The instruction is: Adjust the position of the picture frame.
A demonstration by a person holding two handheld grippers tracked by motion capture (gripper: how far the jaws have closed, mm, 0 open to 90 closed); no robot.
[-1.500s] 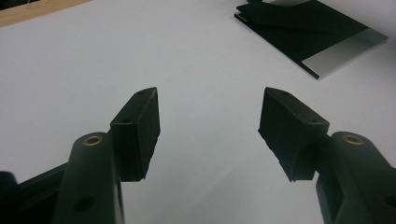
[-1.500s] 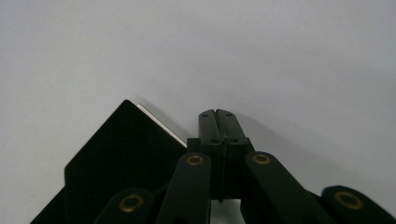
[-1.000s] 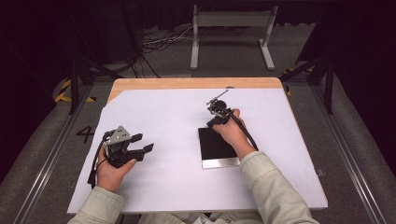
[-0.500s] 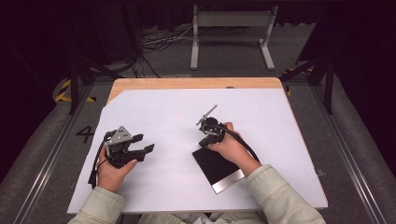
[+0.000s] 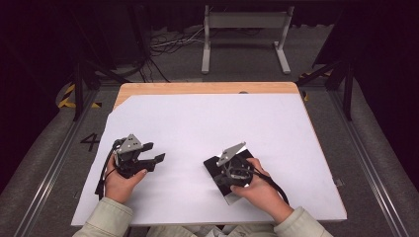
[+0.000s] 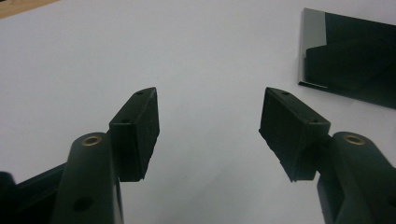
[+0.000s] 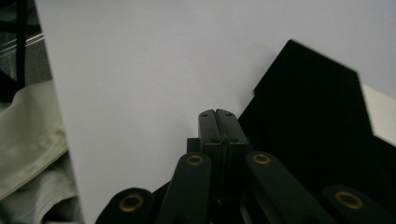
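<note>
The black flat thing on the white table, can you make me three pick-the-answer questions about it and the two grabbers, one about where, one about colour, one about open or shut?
1. Where does the black slab lie?
A. By the right gripper
B. Under the left gripper
C. On the floor

2. What colour is the sheet that covers the table?
A. Red
B. White
C. Green

3. How do the left gripper's jaws stand?
A. Pressed together
B. Clamped on the slab
C. Wide apart

Answers:
1 A: in the high view the slab lies under the right hand's gripper.
2 B: the sheet looks plain white.
3 C: the left gripper view shows a wide gap between its pads, with nothing in it.
</note>
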